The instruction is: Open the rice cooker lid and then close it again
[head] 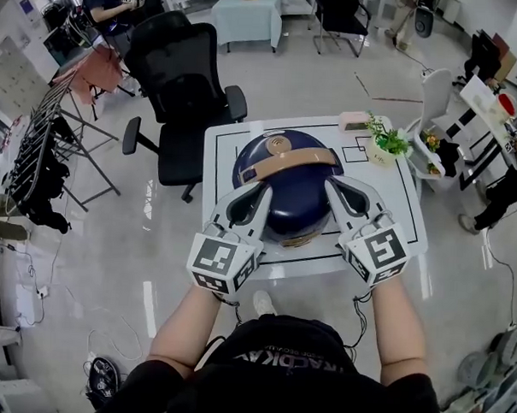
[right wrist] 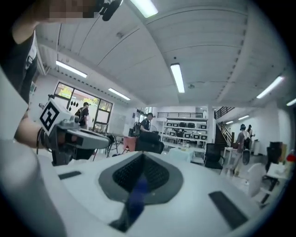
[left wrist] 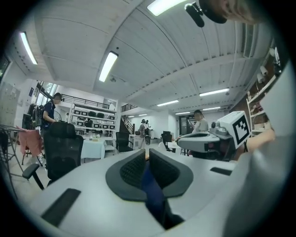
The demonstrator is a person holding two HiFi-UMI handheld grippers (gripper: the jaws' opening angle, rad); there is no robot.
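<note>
The dark blue rice cooker with a tan handle stands on the white table, and its lid is down. My left gripper hovers over its left side and my right gripper over its right side. Both point away from me at about lid height, and I cannot tell whether they touch the cooker. In the left gripper view the jaws are together with nothing between them, only blue showing below. The right gripper looks the same in its own view.
A black office chair stands close behind the table's left corner. A potted plant and a pink box sit on the table's far right. A drying rack stands at the left, a white chair at the right.
</note>
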